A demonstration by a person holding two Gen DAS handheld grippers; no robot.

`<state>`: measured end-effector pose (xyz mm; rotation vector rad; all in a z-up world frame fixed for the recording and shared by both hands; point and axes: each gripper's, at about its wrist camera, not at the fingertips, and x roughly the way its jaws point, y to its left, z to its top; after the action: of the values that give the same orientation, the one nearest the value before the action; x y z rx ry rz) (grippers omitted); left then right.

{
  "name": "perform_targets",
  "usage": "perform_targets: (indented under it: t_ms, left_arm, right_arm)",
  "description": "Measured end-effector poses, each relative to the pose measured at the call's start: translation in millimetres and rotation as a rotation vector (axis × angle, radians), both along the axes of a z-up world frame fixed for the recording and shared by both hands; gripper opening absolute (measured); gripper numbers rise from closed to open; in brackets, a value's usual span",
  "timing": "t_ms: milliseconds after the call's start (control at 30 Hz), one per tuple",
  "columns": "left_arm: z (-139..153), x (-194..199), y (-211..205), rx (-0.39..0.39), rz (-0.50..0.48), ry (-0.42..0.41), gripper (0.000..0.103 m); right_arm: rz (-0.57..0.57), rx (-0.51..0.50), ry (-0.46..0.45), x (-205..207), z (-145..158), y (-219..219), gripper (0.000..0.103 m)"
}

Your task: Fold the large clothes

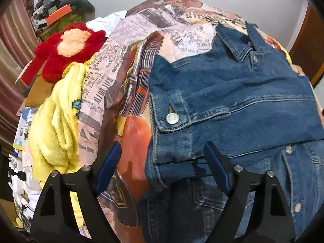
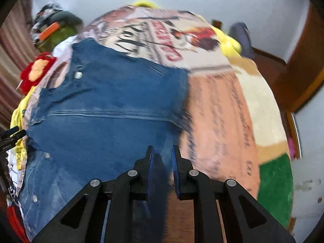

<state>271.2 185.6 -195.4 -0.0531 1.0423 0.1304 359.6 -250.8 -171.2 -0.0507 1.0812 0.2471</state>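
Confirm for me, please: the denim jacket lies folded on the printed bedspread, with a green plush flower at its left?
Not quite: the plush flower is red with a peach centre, not green, as the left wrist view shows. The denim jacket does lie folded on the printed bedspread, flower at its left.

Light: even, soft and bright in both views, with no glare.
Shadows: a dark patch lay on the denim jacket [image 1: 232, 101] under the left gripper [image 1: 162, 151].
Blur: left view sharp — right view smeared, the printed bedcover [image 2: 212, 111] streaked.
Edges: strong fisheye bending, black vignette at the corners.
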Motion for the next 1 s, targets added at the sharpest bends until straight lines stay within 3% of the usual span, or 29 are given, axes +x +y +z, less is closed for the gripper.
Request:
perform_targets:
  t_ms: [133, 267, 333, 367, 400, 433, 567, 667, 867, 1000]
  left_arm:
    - [4.6, -1.4, -7.1, -0.004, -0.013, -0.013, 0.083]
    - [6.5, -7.3, -10.0, 0.032, -0.026, -0.017, 0.083]
    - [6.0, -10.2, -8.3, 0.04, -0.022, -0.015, 0.083]
    - [5.2, -11.3, -5.6, 0.042, -0.014, -0.011, 0.083]
    - [4.4, -11.7, -2.8, 0.04, -0.005, -0.008, 0.083]
    - [3.9, -12.1, -1.2, 0.037, 0.001, -0.007, 0.083]
    - [1.1, -11.2, 6.6, 0.022, 0.024, 0.0, 0.083]
    - [3.1, -3.7, 8.4, 0.03, 0.023, -0.003, 0.083]
    - [13.8, 36.5, 14.4, 0.038, -0.004, -0.032, 0.083]
    - [11.2, 69.9, 24.1, -0.01, 0.007, -0.021, 0.083]
  right_arm:
    - [0.05, -0.176, -0.011, 10.2, -30.8, 30.3, 0.012]
    - [0.078, -0.274, -0.118, 1.5, -41.4, 32.3, 0.013]
    - [0.069, -0.292, -0.136, 1.4, -41.9, 28.0, 0.036]
    - [0.037, -0.341, -0.157, 1.6, -41.8, 25.7, 0.07]
    - [-0.011, -0.403, -0.188, 2.9, -41.0, 20.9, 0.093]
    - [-0.033, -0.406, -0.194, 6.5, -40.6, 14.3, 0.094]
    - [-0.058, -0.24, -0.103, 17.7, -33.9, -14.6, 0.094]
    - [-0.069, -0.19, -0.109, 20.2, -20.7, -23.0, 0.094]
    - [-0.051, -0.004, -0.128, 38.3, 12.7, -28.3, 0.094]
    - [-0.061, 0.077, -0.105, 60.4, 20.7, -27.4, 0.094]
